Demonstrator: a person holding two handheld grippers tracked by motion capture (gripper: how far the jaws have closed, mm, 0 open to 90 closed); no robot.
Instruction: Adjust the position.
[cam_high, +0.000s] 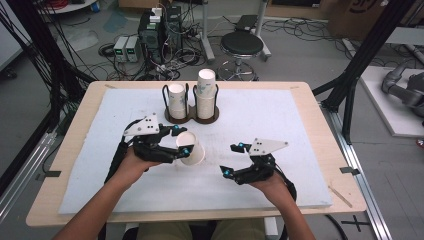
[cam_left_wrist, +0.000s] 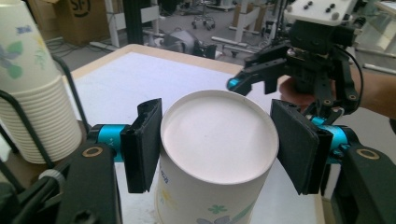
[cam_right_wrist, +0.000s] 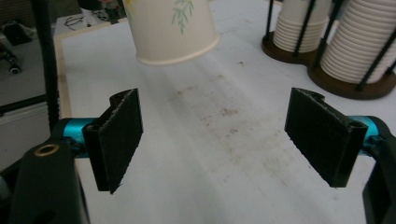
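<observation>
In the high view, a wooden table (cam_high: 75, 130) carries a white mat (cam_high: 280, 115), and near its far edge a dark 2-slot cup holder (cam_high: 191, 116) keeps 2 stacks of paper cups (cam_high: 206, 94) upright side by side. The left gripper (cam_high: 183, 141), held in the person's left hand (cam_high: 131, 164), sits left of centre with a single paper cup (cam_high: 192, 148) between its jaws; the cup is tilted, its white bottom facing the camera. The right gripper (cam_high: 233, 159) rests low over the mat to the right, well apart from the cup, jaws spread and bare. In the left gripper view, the paper cup (cam_left_wrist: 215, 154) stands bottom-up between the 2 black pads (cam_left_wrist: 142, 144); the left pad touches its side, while the right pad sits just beside the rim, and I cannot tell whether it presses, so the grip looks loose rather than clenched. The cup stack (cam_left_wrist: 35, 93) rises at the left, and the right gripper (cam_left_wrist: 261, 77) shows beyond. In the right gripper view, its own pads (cam_right_wrist: 119, 135) stand wide apart over the stained mat (cam_right_wrist: 224, 140), holding nothing; the tilted cup (cam_right_wrist: 170, 30) hangs clear of the mat ahead, with the holder's stacks (cam_right_wrist: 355, 46) at the upper right.
</observation>
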